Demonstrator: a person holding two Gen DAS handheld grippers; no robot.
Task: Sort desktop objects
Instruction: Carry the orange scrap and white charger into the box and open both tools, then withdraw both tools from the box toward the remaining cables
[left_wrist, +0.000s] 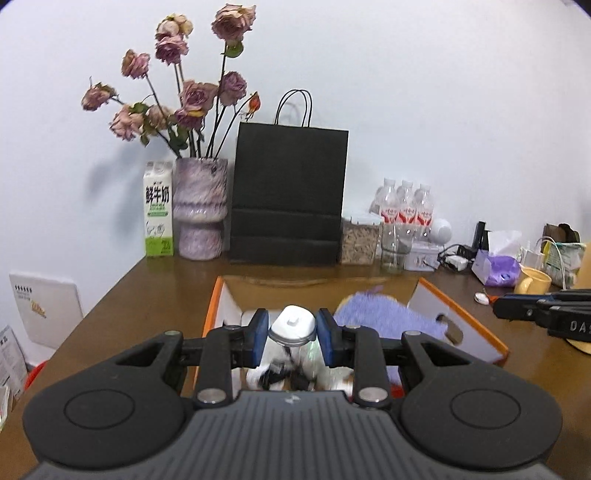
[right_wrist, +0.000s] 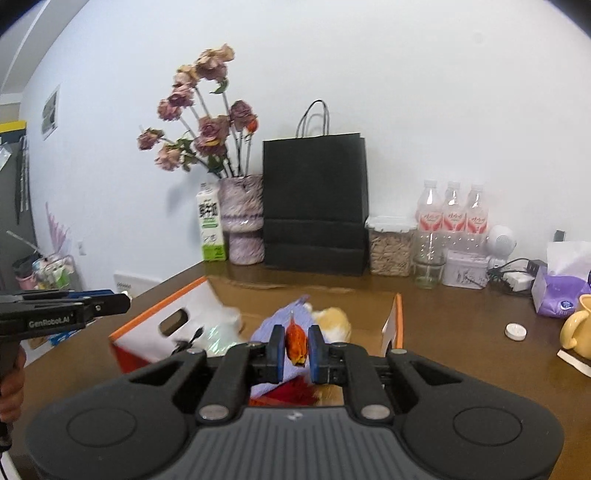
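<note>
1. Blue-padded left gripper (left_wrist: 291, 339) sits closed to a narrow gap on a clear plastic bottle with a white cap (left_wrist: 292, 326); the pads press the neck just under the cap, above the orange-edged cardboard box (left_wrist: 458, 306).
2. Right gripper (right_wrist: 295, 349) is nearly shut, its pads pinching a thin orange-red glossy piece (right_wrist: 295, 343), also above that box. What the piece is I cannot tell.
3. Inside the box lie a lilac fleece cloth (left_wrist: 384, 314) and a tan plush item (right_wrist: 334, 321); both held things hang just over this clutter.
4. Judgement: both items are being taken out of the box for sorting, so the lift should clear the box's upright flaps before any sideways travel.
5. Keep the bottle upright; gripped at the neck, it may swing or slip if tilted.
6. Keep the two grippers well apart over the box so they do not collide.
7. Bare brown wooden table (right_wrist: 461, 321) right of the box, short of the yellow ceramic mug (right_wrist: 578, 328), looks like a free spot for setting things down.
</note>
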